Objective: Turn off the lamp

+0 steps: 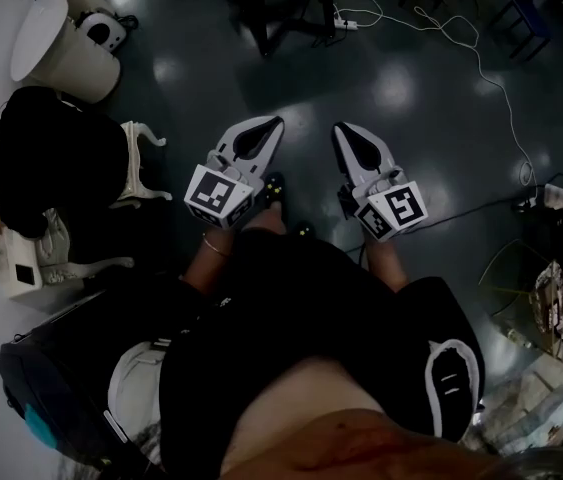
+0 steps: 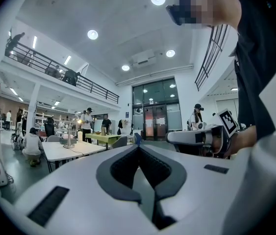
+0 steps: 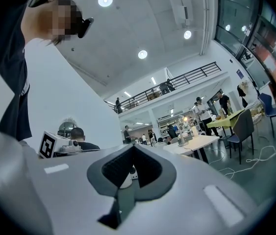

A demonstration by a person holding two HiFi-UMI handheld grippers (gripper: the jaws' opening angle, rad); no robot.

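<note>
In the head view I hold both grippers in front of my body over the dark floor, pointing away from me. The left gripper (image 1: 278, 121) and the right gripper (image 1: 338, 127) are both shut with nothing between their jaws. In the left gripper view the left gripper (image 2: 138, 149) is closed and points into a large hall. A small lit lamp (image 2: 78, 122) glows far off there, near a white table (image 2: 71, 150). In the right gripper view the right gripper (image 3: 133, 149) is closed, and a lit lamp (image 3: 185, 119) stands on a distant white table (image 3: 196, 142).
A white round table (image 1: 56, 28) and a white chair (image 1: 141, 168) stand at the left, beside a seated person in black (image 1: 51, 158). A white cable (image 1: 481, 68) runs across the floor at the upper right. Clutter lies at the right edge (image 1: 561, 268). Several people stand in the hall.
</note>
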